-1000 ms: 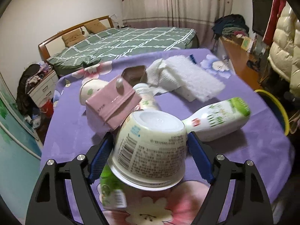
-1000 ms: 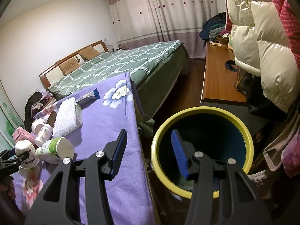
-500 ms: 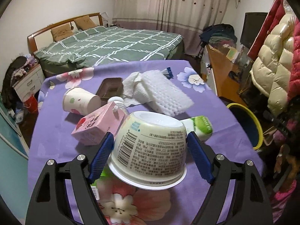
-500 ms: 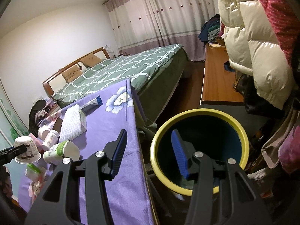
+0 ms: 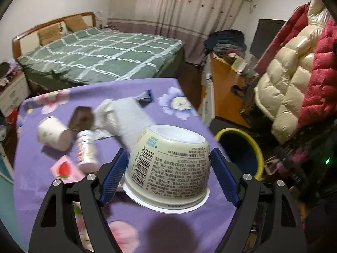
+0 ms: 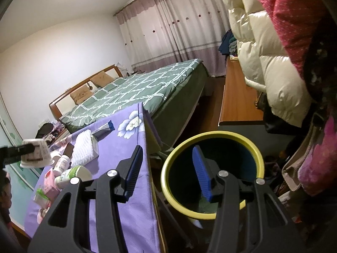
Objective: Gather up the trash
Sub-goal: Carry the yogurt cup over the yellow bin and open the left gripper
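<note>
My left gripper (image 5: 168,175) is shut on an upside-down cream yoghurt tub (image 5: 168,164) and holds it in the air above the purple table (image 5: 134,210). The tub also shows at the far left of the right wrist view (image 6: 34,156). A yellow-rimmed bin (image 5: 242,147) stands on the floor off the table's right edge. My right gripper (image 6: 166,172) is open and empty, just above that bin (image 6: 212,175). More trash lies on the table: a paper cup (image 5: 53,132), a small white bottle (image 5: 86,149), a pink carton (image 5: 65,169), white foam wrap (image 5: 128,113).
A white-and-green bottle (image 6: 73,174) lies on the table. A green checked bed (image 5: 101,52) is behind the table. A wooden desk (image 5: 225,90) and hanging padded coats (image 5: 294,80) crowd the right side beside the bin.
My left gripper has lifted the tub off the table and swung right toward the bin. My right gripper has stayed over the bin, open, tilting slightly.
</note>
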Tool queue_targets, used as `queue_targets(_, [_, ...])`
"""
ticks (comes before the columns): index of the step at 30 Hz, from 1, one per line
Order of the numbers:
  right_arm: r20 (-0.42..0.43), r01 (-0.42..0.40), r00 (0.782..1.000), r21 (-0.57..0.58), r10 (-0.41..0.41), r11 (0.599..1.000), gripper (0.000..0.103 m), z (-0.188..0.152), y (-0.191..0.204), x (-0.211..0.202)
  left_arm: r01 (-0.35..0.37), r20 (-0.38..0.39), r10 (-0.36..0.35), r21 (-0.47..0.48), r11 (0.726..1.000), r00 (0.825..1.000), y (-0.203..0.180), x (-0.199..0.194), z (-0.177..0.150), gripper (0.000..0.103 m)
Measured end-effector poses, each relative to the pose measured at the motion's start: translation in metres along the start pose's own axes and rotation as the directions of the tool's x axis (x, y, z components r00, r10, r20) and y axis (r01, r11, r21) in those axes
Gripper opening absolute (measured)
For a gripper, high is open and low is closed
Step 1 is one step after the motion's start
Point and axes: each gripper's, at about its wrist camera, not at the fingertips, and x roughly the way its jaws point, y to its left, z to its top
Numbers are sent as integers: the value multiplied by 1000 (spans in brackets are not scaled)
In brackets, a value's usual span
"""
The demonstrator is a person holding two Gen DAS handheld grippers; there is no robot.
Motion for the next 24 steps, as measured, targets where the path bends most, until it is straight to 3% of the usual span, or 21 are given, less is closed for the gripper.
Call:
queue_targets(11, [22,51,998,48,-53,998,47,-3,-45,-26,112,-71,-106,78,991,992,-113,65,34,79])
queue_targets(24, [-18,146,989,89,-145,985,47,-24,-87,-32,194,-216,-155,174,965,964,-238,194,7,80])
